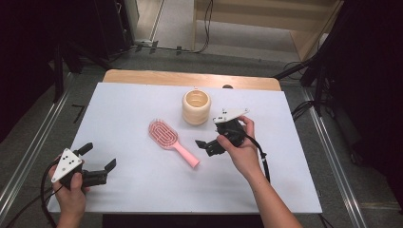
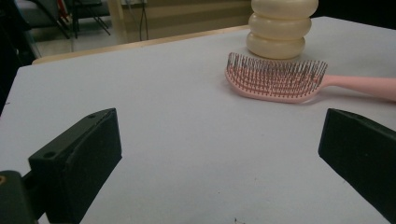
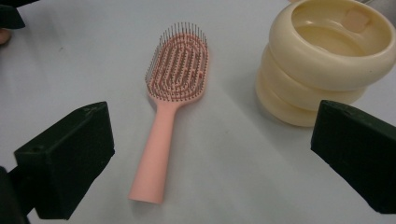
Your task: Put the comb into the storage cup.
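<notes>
A pink hairbrush (image 1: 172, 141) lies bristles up in the middle of the white table (image 1: 128, 104), its handle pointing toward the near right. Just behind it stands a cream ribbed cup (image 1: 196, 107), upright and empty. My right gripper (image 1: 203, 147) hovers open just right of the handle's end, with nothing between its jaws. In the right gripper view, the brush (image 3: 175, 93) lies ahead and the cup (image 3: 322, 56) to the right. My left gripper (image 1: 98, 156) rests open at the near left corner. Far ahead in its view are the brush (image 2: 275, 79) and the cup (image 2: 279, 28).
A wooden strip (image 1: 190, 78) of the tabletop shows behind the white cover. Metal rails (image 1: 332, 156) run along both sides of the table on the floor. Dark stands and cables (image 1: 304, 107) crowd the back corners.
</notes>
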